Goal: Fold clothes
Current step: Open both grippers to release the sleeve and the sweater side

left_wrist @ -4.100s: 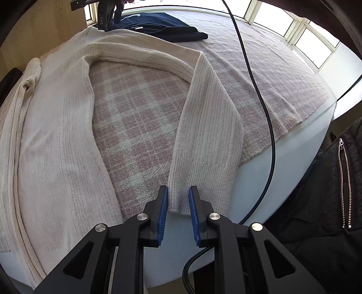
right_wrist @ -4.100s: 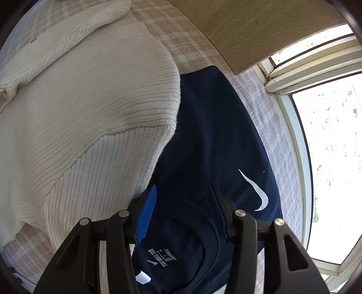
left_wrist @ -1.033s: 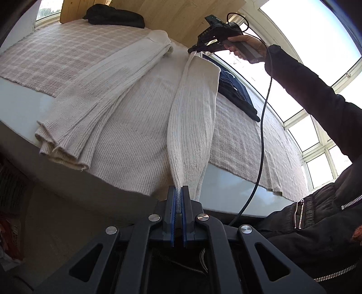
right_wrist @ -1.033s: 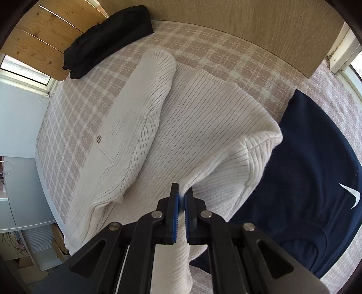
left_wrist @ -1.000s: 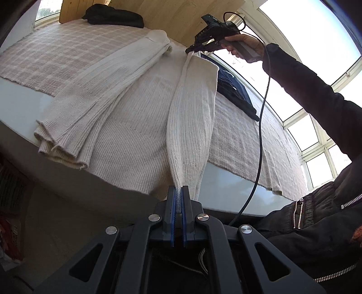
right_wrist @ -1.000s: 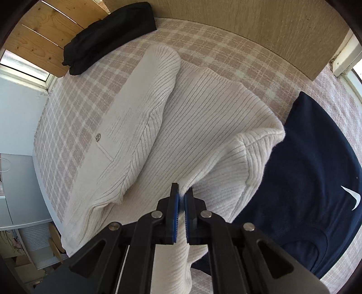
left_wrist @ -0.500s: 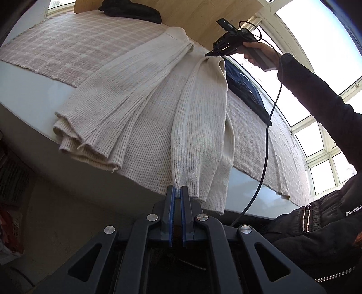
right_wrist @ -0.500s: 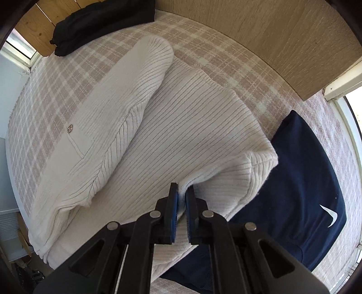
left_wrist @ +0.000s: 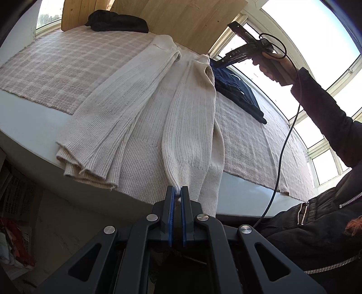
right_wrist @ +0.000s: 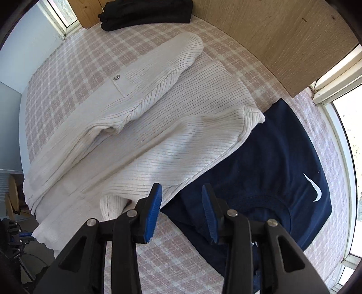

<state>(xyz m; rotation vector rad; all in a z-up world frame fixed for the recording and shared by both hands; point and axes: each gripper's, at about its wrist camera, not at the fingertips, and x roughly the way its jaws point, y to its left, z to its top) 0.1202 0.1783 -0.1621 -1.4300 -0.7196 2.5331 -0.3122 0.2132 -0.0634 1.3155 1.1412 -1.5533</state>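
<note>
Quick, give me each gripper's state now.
Left gripper: shut on the cream cardigan.
Right gripper: open, jaws just opened, nothing between them.

Bright daylight floods through blown-out windows (left_wrist: 294, 27); fisheye edges curve and darken.

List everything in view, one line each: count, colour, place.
Cardigan: one, cream ribbed, on the cloth, both sides folded inward, hem end past the table edge.
Small button: one, silvery, on the cardigan's far folded panel.
T-shirt: one, navy with a white swoosh, beside the cardigan, partly under its edge.
Folded garment: one, black, far corner by the wooden board.
Cloth: one, pink and white checked, covering the table.
Cable: one, black, hanging from the right gripper.
Left gripper: shut on the cardigan's hem.
Right gripper: jaws just opened, nothing between them.
</note>
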